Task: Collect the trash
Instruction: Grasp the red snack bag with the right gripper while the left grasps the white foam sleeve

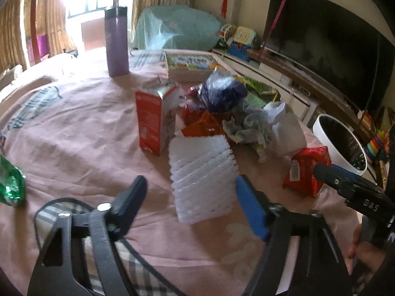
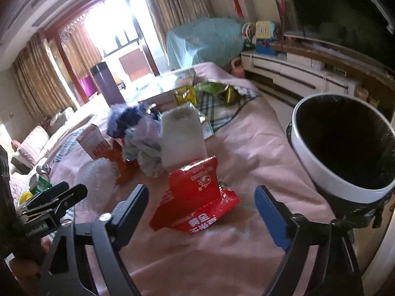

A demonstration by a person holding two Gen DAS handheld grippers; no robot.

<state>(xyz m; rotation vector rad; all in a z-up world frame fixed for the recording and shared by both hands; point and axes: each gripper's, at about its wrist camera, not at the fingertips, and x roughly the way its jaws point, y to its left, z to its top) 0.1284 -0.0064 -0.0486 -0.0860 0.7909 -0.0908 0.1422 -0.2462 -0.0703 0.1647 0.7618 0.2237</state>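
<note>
Trash lies in a heap on a table with a pink cloth [image 1: 81, 128]. My left gripper [image 1: 190, 185] is open, its fingers on either side of a white ribbed foam sheet [image 1: 202, 177] that lies flat. Behind the sheet stand a red carton [image 1: 153, 118], orange wrappers [image 1: 202, 125], a dark blue bag [image 1: 222, 93] and crumpled paper [image 1: 256, 125]. My right gripper [image 2: 202, 194] is open around a red snack bag [image 2: 195, 197], which also shows in the left wrist view [image 1: 306, 167]. A white bin with a black liner [image 2: 343, 145] stands at the table's right edge.
A purple flask [image 1: 117, 42] stands at the far side, next to a picture book [image 1: 190, 63]. A green wrapper [image 1: 11, 182] lies at the left edge. Yellow and green packets [image 2: 205, 91] lie farther back. A TV [image 1: 328, 49] and low cabinet run along the right wall.
</note>
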